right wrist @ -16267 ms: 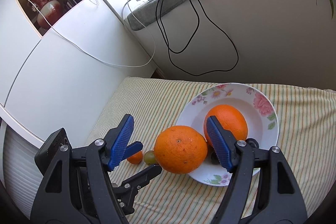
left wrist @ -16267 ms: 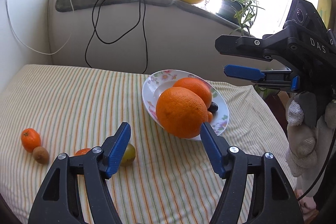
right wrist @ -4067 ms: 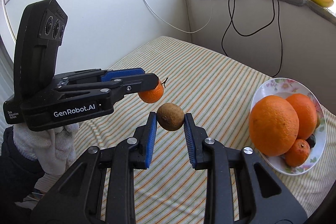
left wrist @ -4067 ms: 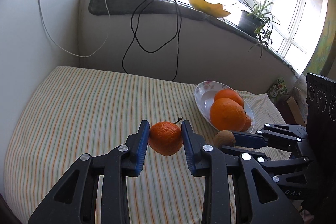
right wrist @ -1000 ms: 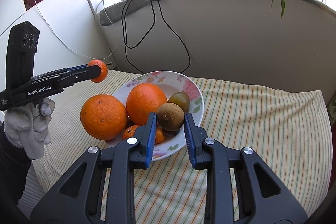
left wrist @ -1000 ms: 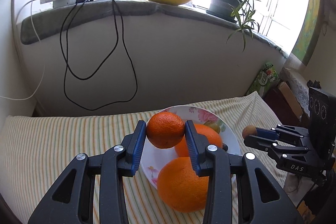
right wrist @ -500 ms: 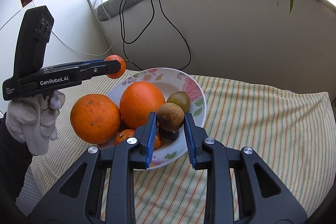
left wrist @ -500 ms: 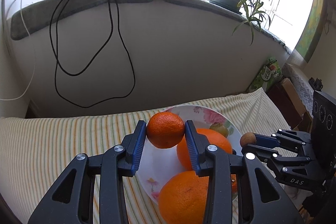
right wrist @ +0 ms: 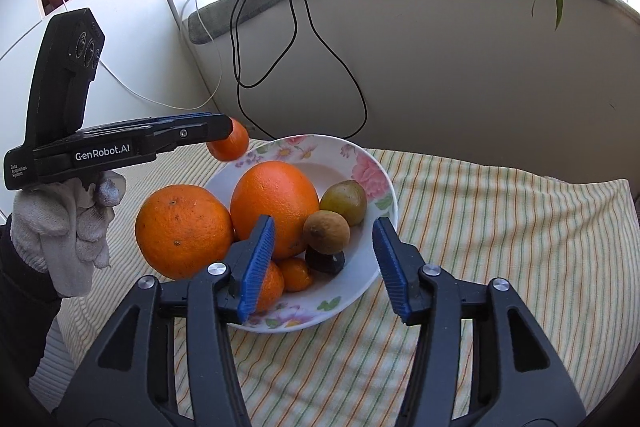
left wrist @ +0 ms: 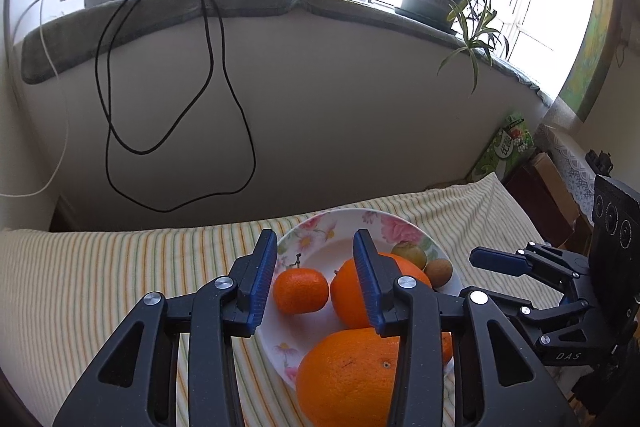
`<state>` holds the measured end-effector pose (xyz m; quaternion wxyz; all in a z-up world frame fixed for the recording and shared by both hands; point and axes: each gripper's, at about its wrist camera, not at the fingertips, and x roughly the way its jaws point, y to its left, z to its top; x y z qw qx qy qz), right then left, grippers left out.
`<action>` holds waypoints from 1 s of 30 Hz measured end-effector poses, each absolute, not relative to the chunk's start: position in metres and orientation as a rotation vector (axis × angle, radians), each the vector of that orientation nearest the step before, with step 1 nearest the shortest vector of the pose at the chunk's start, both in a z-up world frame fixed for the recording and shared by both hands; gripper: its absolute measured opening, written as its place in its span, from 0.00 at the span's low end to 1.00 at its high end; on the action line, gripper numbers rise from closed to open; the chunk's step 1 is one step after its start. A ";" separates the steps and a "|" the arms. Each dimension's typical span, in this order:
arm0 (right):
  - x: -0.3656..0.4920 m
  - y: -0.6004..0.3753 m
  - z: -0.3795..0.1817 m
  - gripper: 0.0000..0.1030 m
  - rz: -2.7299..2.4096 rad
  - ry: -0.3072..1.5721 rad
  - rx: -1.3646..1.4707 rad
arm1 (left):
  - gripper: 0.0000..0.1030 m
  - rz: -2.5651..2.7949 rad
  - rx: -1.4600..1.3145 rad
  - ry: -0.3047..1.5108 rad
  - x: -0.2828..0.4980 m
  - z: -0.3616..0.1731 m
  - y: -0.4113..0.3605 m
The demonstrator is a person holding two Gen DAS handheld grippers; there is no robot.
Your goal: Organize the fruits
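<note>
Mandarin (left wrist: pixel 301 290) seen between spread fingers of left claw (left wrist: pixel 316 277), untouched; right claw (right wrist: pixel 324 267) opened wide, kiwi (right wrist: pixel 326 231) released into plate (right wrist: pixel 372 183).

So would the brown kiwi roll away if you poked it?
Probably. The kiwi is round and perches on a small dark fruit, so a nudge could tip it off. The raised rim of the plate would likely catch it.
</note>
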<state>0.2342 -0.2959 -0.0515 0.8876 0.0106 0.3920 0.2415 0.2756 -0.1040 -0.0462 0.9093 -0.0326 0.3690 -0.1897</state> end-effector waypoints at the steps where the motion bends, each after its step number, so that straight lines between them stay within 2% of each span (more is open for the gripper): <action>1: 0.234 -0.296 -0.050 0.54 0.504 0.812 0.026 | 0.37 -0.393 -0.067 0.760 0.275 -0.046 -0.104; 5: 0.232 -0.299 -0.048 0.55 0.505 0.809 0.033 | 0.37 -0.393 -0.063 0.756 0.271 -0.044 -0.105; 7: 0.231 -0.300 -0.047 0.58 0.504 0.807 0.037 | 0.38 -0.393 -0.058 0.754 0.269 -0.043 -0.106; 9: 0.230 -0.303 -0.046 0.61 0.497 0.805 0.046 | 0.43 -0.393 -0.053 0.750 0.267 -0.041 -0.106; 14: 0.228 -0.308 -0.044 0.61 0.494 0.808 0.065 | 0.44 -0.398 -0.046 0.737 0.260 -0.037 -0.106; 20: 0.220 -0.309 -0.037 0.63 0.491 0.802 0.057 | 0.60 -0.389 -0.031 0.712 0.246 -0.028 -0.107; 25: 0.210 -0.310 -0.027 0.80 0.475 0.778 0.054 | 0.71 -0.376 -0.023 0.693 0.232 -0.021 -0.106; 30: 0.200 -0.312 -0.018 0.87 0.452 0.761 0.055 | 0.75 -0.365 -0.013 0.675 0.213 -0.015 -0.107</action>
